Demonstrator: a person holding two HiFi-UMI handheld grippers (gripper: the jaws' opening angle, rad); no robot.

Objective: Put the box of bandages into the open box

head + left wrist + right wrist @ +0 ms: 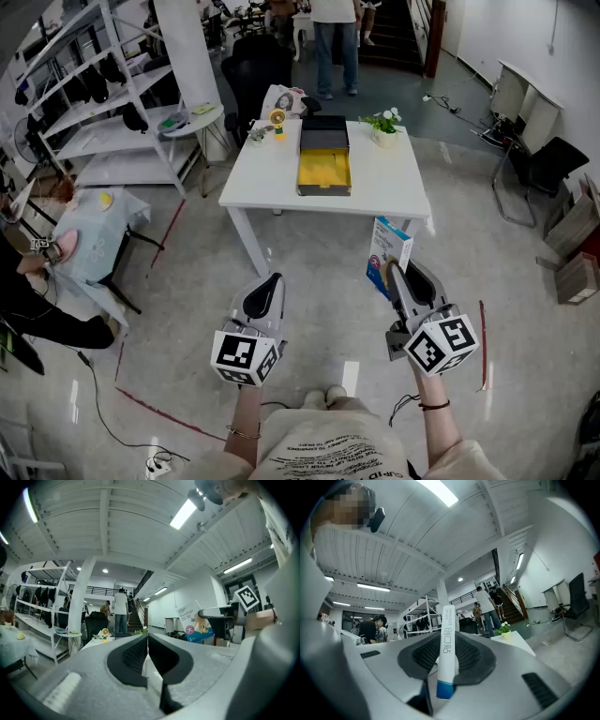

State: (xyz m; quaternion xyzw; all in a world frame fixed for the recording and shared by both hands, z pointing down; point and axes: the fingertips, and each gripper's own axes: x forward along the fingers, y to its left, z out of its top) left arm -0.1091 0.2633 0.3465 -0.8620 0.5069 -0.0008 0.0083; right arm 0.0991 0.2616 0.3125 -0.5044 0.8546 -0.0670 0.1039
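The right gripper point(446, 657) is clamped on the bandage box point(386, 251): in its own view the box's narrow white-and-blue edge stands upright between the two dark pads, pinched from both sides. In the head view the box sticks out ahead of that gripper, carried in the air over the floor point(319, 272), roughly level and touching nothing else. The left gripper point(148, 654) is held alongside with its jaws pressed together and nothing between them; it seems to have no part in the job just now. Further out, the open box point(324, 191) sits near the middle of the white tabletop point(267, 178), its yellow inside facing up and its dark lid folded back on the far side; nothing can be seen in it. A small potted plant point(384, 123) stands well apart from it at the far right corner. So the pickup looks done. Still left are carrying the bandage box across the stretch of floor to the tabletop, lowering it into the yellow compartment and letting go.
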